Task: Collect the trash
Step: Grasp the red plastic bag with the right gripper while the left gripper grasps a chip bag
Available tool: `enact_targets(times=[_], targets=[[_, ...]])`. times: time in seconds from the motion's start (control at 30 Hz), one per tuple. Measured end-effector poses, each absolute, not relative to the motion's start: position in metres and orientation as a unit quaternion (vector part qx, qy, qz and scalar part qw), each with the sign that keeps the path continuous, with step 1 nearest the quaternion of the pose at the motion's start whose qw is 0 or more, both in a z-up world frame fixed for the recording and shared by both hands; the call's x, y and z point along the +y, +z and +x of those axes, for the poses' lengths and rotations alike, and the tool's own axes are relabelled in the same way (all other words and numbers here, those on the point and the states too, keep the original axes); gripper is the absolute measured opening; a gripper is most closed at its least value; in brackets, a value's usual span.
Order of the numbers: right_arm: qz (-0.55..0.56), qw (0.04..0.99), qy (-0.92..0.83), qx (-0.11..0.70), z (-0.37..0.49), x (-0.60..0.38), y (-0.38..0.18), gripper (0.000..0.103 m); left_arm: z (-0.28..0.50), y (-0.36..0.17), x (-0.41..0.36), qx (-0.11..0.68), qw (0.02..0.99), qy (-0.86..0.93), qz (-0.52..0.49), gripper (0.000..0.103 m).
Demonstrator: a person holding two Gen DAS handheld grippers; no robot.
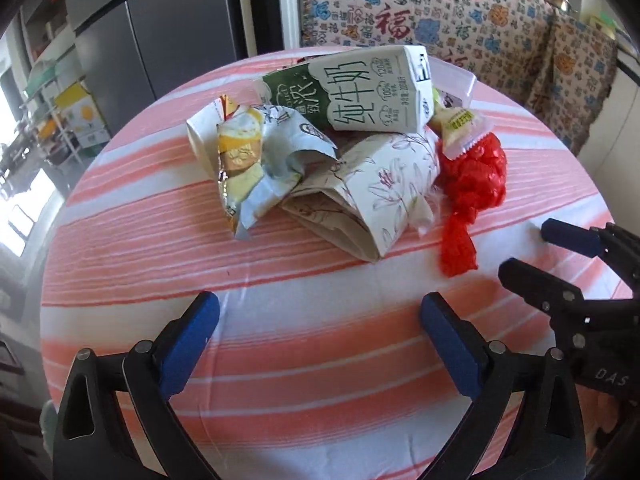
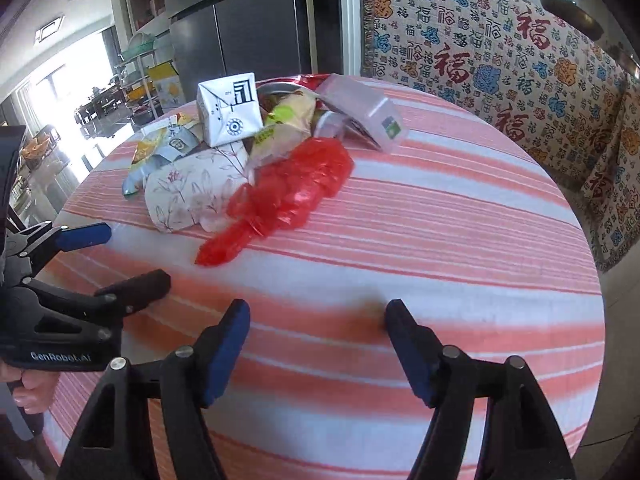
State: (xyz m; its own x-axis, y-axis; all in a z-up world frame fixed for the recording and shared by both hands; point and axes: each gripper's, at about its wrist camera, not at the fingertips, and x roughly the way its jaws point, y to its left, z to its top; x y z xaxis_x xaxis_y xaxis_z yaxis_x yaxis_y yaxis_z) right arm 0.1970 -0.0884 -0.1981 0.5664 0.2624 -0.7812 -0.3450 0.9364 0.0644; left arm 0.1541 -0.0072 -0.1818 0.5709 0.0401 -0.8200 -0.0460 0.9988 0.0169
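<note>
Left gripper [image 1: 320, 312]: jaws wide, empty. Right gripper [image 2: 316, 320]: jaws apart, empty. Ahead of both on the striped tablecloth [image 1: 320, 360]: milk carton [image 1: 360, 92], red plastic bag [image 1: 472, 184], crumpled wrappers [image 1: 248, 160].

Grey fridge [image 1: 160, 28] beside patterned hanging cloth [image 1: 460, 12].

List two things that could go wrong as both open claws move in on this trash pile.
1. The milk carton rests on top of the floral box and crumpled wrappers; pulling those out first may topple it.
2. The left claw and right claw sit side by side near the red plastic bag; reaching together, they could collide.
</note>
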Motion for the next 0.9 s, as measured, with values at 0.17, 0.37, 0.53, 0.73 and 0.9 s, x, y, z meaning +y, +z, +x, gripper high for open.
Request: enact_targets(times=[0.17, 0.37, 0.53, 0.73, 0.9], targets=[[-0.011, 0.877, 0.184, 0.443, 0.229, -0.074, -0.197, 0.074, 0.155, -0.181, 0.001, 0.460, 0.887, 0.033, -0.014, 0.102], [-0.056, 0.889, 0.124, 0.437, 0.254, -0.093, -0.205, 0.078, 0.172, -0.182, 0.000, 0.460, 0.886, 0.051, -0.024, 0.103], [-0.036, 0.886, 0.079, 0.455, 0.289, -0.107, -0.209, 0.103, 0.180, -0.182, -0.001, 0.459, 0.886, 0.058, -0.027, 0.103], [-0.033, 0.887, 0.073, 0.455, 0.285, -0.106, -0.210, 0.103, 0.175, -0.183, -0.002, 0.459, 0.886, 0.060, -0.027, 0.103], [-0.034, 0.887, 0.074, 0.455, 0.286, -0.107, -0.210, 0.103, 0.174, -0.184, -0.003, 0.459, 0.886, 0.060, -0.028, 0.103]])
